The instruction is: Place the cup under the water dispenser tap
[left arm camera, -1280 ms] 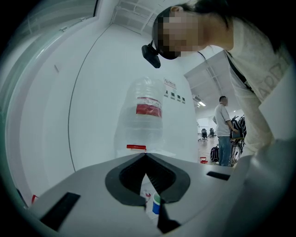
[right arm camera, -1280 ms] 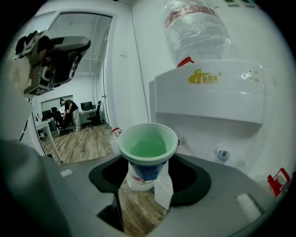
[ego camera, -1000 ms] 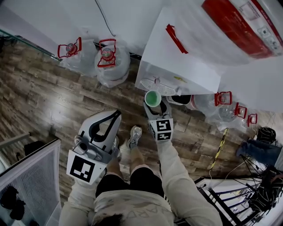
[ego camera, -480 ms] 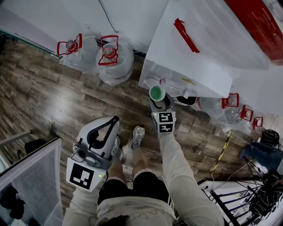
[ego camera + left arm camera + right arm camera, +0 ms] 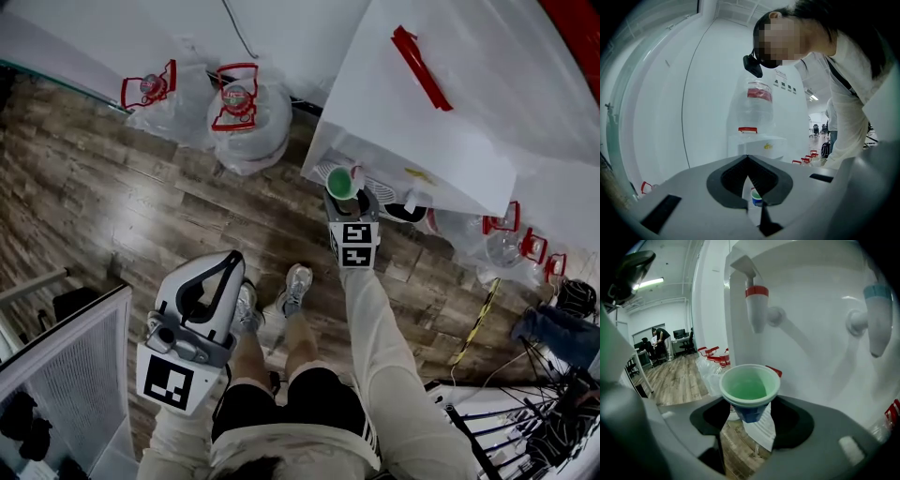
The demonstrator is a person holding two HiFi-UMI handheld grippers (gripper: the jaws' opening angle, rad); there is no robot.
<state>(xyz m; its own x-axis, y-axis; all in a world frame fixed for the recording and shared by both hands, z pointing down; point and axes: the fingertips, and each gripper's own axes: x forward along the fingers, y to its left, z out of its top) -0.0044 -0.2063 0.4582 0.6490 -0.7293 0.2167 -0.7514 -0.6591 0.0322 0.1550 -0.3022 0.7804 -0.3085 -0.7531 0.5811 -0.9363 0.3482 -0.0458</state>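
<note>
A green-lined cup with a blue base (image 5: 750,387) is held upright between the jaws of my right gripper (image 5: 749,414), which is shut on it. The cup's mouth sits just below and slightly in front of the dispenser's red tap (image 5: 756,305); the blue tap (image 5: 877,317) is off to the right. In the head view the cup (image 5: 340,182) hangs over the drip tray (image 5: 322,172) of the white water dispenser (image 5: 422,122), with the right gripper (image 5: 349,201) behind it. My left gripper (image 5: 234,262) is held low by the person's left leg, jaws together, nothing in them.
Two water jugs with red handles (image 5: 239,112) (image 5: 155,94) lie on the wood floor left of the dispenser, more jugs (image 5: 506,234) to its right. A white mesh rack (image 5: 66,366) stands at the lower left, a black frame with cables (image 5: 506,422) at the lower right.
My right gripper has carried the cup forward, from in front of the dispenser to over its drip tray by the red tap. The left gripper has barely moved.
</note>
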